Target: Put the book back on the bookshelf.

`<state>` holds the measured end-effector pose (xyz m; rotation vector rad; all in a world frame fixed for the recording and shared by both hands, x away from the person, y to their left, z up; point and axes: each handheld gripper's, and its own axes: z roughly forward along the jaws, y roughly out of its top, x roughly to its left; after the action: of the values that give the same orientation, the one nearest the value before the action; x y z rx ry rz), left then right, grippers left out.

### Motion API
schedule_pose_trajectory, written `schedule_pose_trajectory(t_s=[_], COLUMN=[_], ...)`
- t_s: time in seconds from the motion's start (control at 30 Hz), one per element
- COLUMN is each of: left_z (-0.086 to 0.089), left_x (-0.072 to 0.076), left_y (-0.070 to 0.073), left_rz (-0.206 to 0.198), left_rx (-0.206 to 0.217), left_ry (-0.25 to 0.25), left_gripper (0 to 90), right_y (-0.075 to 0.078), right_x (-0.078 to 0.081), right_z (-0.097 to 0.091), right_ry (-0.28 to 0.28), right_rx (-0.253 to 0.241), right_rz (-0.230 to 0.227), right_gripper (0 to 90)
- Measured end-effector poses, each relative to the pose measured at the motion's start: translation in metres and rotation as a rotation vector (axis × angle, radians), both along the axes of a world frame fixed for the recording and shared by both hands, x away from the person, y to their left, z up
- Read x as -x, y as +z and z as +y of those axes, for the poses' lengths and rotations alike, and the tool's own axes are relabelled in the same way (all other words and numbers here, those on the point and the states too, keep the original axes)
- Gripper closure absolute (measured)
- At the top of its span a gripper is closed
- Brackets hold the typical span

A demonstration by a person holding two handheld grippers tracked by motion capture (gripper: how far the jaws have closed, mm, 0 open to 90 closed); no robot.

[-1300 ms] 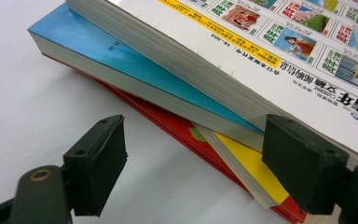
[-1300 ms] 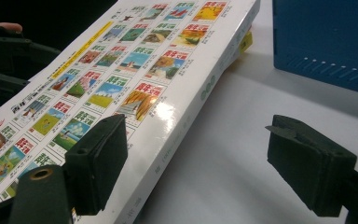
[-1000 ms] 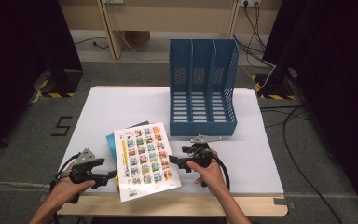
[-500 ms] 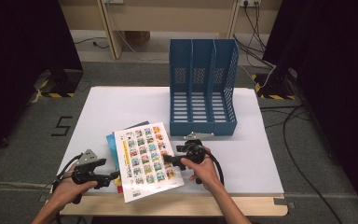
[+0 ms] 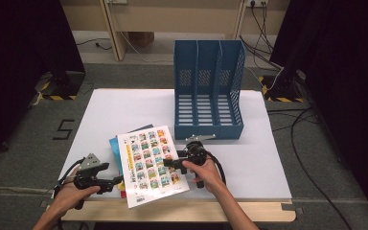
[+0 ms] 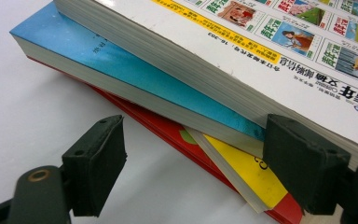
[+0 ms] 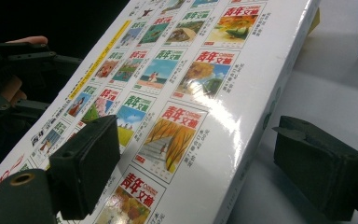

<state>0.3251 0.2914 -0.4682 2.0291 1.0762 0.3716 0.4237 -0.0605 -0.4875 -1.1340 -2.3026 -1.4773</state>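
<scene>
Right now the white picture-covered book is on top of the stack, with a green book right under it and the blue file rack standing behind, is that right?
Not quite: the book directly under the white book is blue, not green, as the left gripper view shows. The white book does top the stack, and the blue file rack stands behind it.

A white rectangular worktop (image 5: 124, 108) with a pale wooden front edge stands on a grey floor. At its far middle a blue three-slot file rack (image 5: 208, 91) stands upright on it, open side facing the near edge. Near the front left lies a small stack of books: a red book (image 6: 168, 133) at the bottom rests directly on the white surface, others fanned above it.
</scene>
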Motion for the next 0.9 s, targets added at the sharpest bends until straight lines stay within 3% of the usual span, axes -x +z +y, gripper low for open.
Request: schedule_pose_trajectory(t_s=[0.37, 0.47, 0.73, 0.83, 0.9], left_z=[0.001, 0.002, 0.005, 0.005, 0.005], left_x=[-0.001, -0.001, -0.003, -0.003, -0.004], left_y=[-0.001, -0.002, -0.005, -0.005, -0.005], left_rz=[0.006, 0.007, 0.019, 0.018, 0.024], left_rx=[0.009, 0.009, 0.012, 0.009, 0.009], left_ry=[0.006, 0.005, 0.017, 0.016, 0.017], left_gripper=[17.9, 17.8, 17.3, 17.3, 16.6], right_y=[0.000, 0.003, 0.017, 0.020, 0.024], right_x=[0.001, 0.003, 0.009, 0.009, 0.008], right_z=[0.008, 0.009, 0.008, 0.009, 0.009], right_ry=[0.026, 0.017, 0.005, 0.008, 0.018], right_rx=[-0.005, 0.015, 0.041, 0.051, 0.032], right_rz=[0.017, -0.008, -0.137, -0.153, -0.156], right_gripper=[16.4, 18.1, 33.8, 34.6, 36.4])
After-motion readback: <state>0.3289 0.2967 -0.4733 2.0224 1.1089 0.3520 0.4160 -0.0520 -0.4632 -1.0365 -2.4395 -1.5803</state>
